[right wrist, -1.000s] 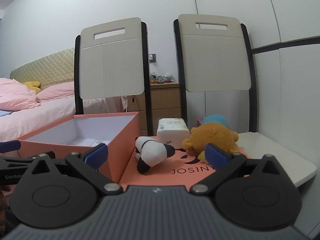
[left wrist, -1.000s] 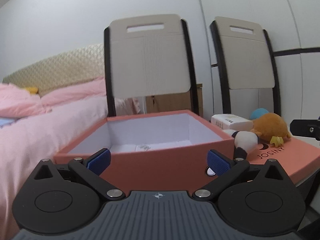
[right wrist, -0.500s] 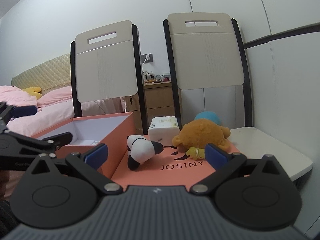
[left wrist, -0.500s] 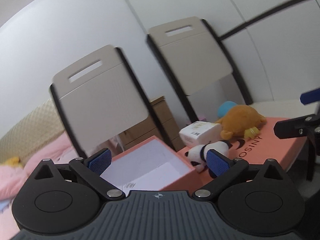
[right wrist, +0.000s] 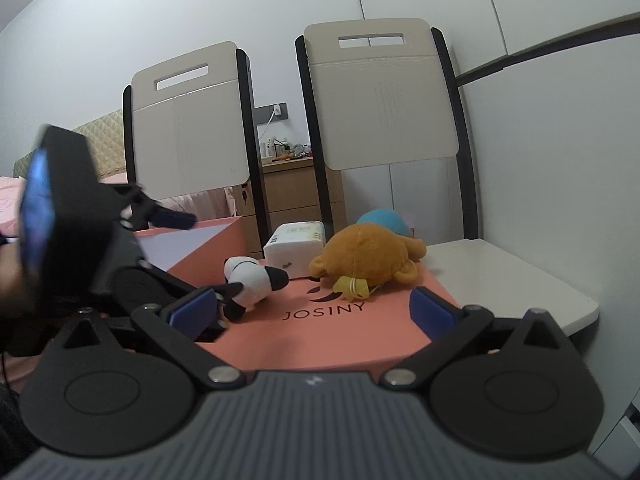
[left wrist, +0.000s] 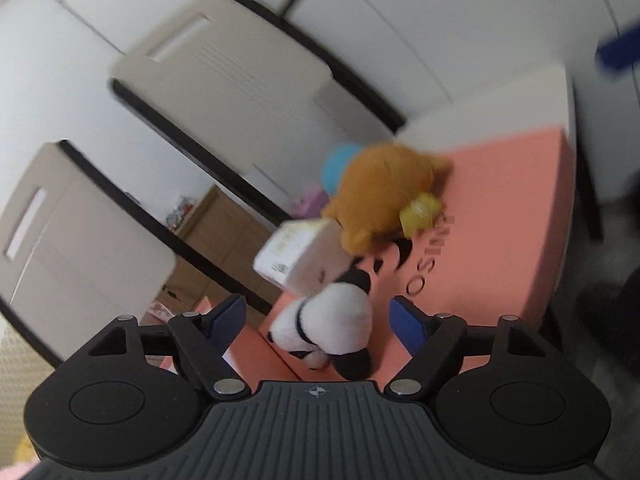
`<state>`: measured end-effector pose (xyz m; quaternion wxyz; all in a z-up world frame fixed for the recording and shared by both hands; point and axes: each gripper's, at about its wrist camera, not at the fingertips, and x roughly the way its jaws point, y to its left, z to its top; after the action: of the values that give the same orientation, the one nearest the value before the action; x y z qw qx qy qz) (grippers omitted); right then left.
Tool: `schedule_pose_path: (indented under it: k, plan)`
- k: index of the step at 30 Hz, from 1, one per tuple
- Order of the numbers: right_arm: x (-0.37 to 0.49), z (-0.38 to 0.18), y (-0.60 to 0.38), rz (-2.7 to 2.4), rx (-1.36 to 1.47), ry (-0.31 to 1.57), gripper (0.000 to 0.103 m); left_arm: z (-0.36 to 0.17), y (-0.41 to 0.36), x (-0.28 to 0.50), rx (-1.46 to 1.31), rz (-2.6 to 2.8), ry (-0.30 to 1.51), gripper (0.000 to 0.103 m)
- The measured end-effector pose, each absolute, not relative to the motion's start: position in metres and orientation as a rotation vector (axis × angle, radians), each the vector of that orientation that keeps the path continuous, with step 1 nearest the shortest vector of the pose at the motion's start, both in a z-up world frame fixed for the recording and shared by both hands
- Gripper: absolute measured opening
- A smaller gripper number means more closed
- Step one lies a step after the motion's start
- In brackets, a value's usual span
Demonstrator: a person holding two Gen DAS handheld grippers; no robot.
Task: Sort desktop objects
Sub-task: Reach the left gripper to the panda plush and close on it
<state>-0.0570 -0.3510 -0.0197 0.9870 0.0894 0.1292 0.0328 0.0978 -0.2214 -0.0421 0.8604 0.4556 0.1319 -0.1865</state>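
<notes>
In the left wrist view, tilted and blurred, the left gripper (left wrist: 318,320) has its blue-padded fingers spread wide with nothing between the pads; the small black-and-white plush panda (left wrist: 328,326) lies in the gap ahead of them, at 12 o'clock from the gripper body, apparently not yet touched by either pad. At 11 o'clock from the panda sits the white wrapped tissue pack (left wrist: 298,254), and at 1 o'clock from it the orange-brown plush bear with a yellow tag (left wrist: 382,196), with a round blue plush toy (left wrist: 338,166) behind. All rest on the flat salmon-pink cardboard lid printed JOSINY (left wrist: 492,232). In the right wrist view, the right gripper (right wrist: 312,308) also has its fingers spread and empty, held back from the lid. The panda lies on its side at 11 o'clock, soft and squashable, the tissue pack and bear at 12 o'clock. The open salmon-pink box with a white inside (right wrist: 192,240) stands at 10 o'clock, touching the lid's left edge; the left gripper crosses in front of it, so most of its inside is hidden. By my judgement four items remain outside the box, so sorting is not complete, and the left gripper seems lined up on the panda.
</notes>
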Motion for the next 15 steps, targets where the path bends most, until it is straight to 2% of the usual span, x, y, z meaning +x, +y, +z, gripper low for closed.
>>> schedule_pose_path:
  k: [4, 13, 15]
  plan:
    - [-0.060, -0.022, -0.360, 0.070, 0.198, 0.267, 0.103, -0.070, -0.239, 0.122, 1.090, -0.247, 0.313, 0.076]
    - [-0.063, -0.024, -0.367, 0.100, 0.255, 0.274, 0.103, -0.087, -0.246, 0.145, 1.085, -0.210, 0.363, 0.073]
    - [-0.063, -0.024, -0.366, 0.107, 0.263, 0.273, 0.103, -0.087, -0.243, 0.147, 1.065, -0.214, 0.370, 0.056]
